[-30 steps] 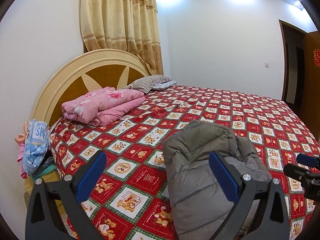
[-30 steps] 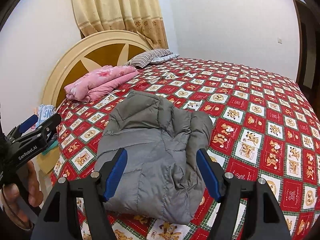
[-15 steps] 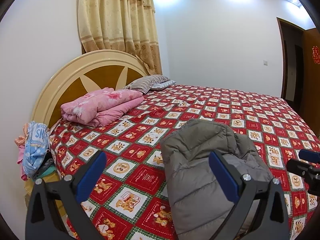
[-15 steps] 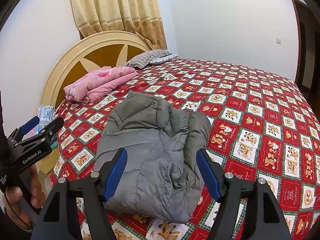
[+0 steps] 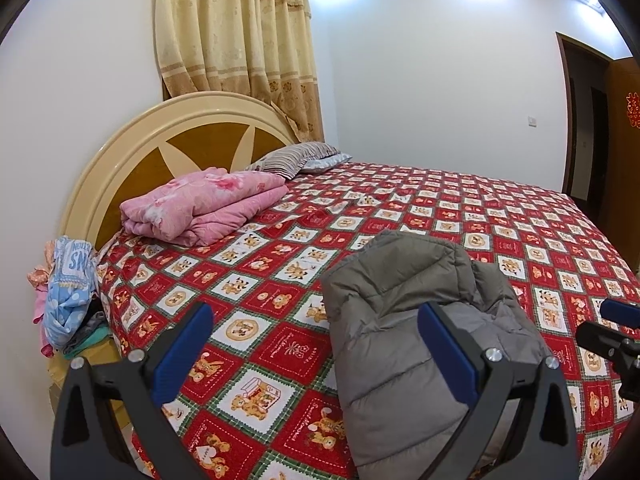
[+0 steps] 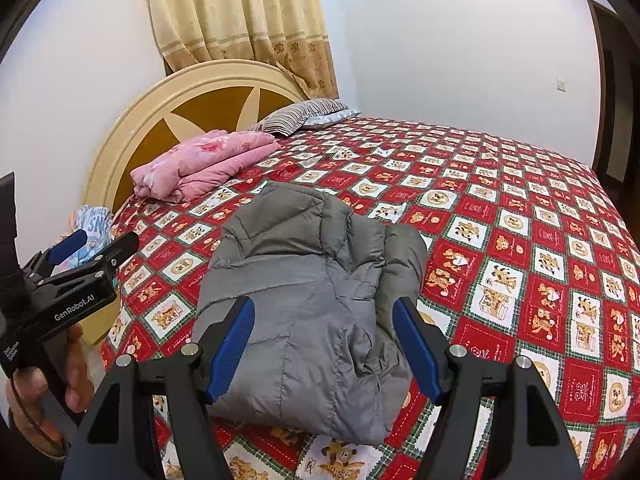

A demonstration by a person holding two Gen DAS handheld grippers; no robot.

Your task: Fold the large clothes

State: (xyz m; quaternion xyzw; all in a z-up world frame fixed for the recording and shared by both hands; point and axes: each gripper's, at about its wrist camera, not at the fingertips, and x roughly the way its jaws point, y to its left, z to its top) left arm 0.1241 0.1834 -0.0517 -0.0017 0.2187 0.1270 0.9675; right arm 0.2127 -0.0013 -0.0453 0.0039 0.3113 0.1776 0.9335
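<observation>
A grey puffer jacket [image 5: 392, 272] lies folded into a compact bundle on the red bear-patterned bedspread [image 5: 280, 264], near the bed's front edge. In the right wrist view the jacket [image 6: 304, 256] lies just past my fingers. My left gripper [image 5: 314, 308] is open above the bedspread at the jacket's left edge, with nothing between its blue pads. My right gripper [image 6: 324, 304] hovers open over the near end of the jacket, not touching it. A hand [image 6: 76, 372] holds the left gripper at the left side of the right wrist view.
A folded pink quilt [image 5: 204, 208] and a striped pillow [image 5: 296, 158] lie by the round headboard [image 5: 132, 148]. A heap of clothes [image 5: 68, 292] sits left of the bed. A dark door [image 5: 584, 120] is at the far right. The bedspread beyond the jacket is bare.
</observation>
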